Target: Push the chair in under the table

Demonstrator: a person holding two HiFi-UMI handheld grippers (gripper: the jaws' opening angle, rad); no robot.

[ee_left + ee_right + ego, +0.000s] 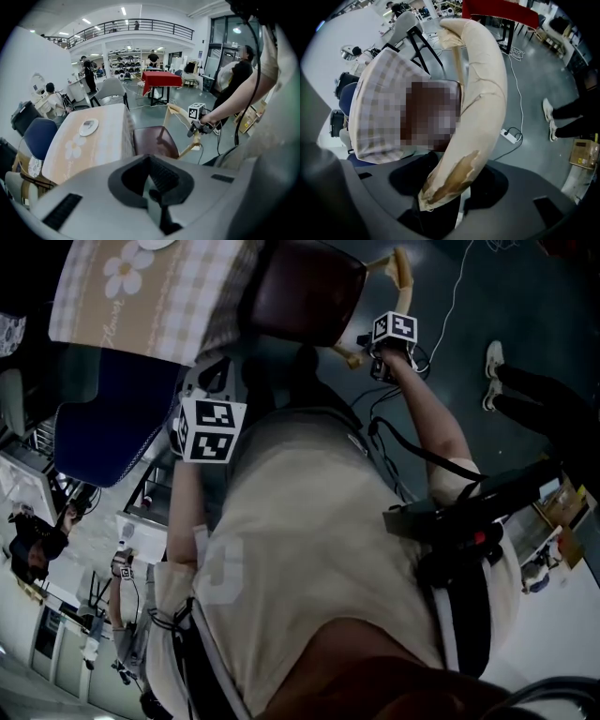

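Note:
The chair has a dark red seat [305, 292] and a curved cream backrest [401, 273]. Its seat front meets the hanging edge of the checked, flower-print cloth on the table [141, 296]. My right gripper [445, 197] is at one worn end of the backrest [483, 84]. That end lies between the jaws, with dark gaps on both sides. The left gripper view shows this right gripper [197, 127] at the backrest's near end, next to the seat [154, 143]. My left gripper [153, 186] is shut and empty, held back from the table [89, 140] close to my body.
A white plate [88, 127] lies on the table. A blue chair [40, 133] stands at its far side. A power strip [511, 136] and cables lie on the floor to the right, near a person's white shoes [548, 117]. A red-covered table [161, 78] stands farther off.

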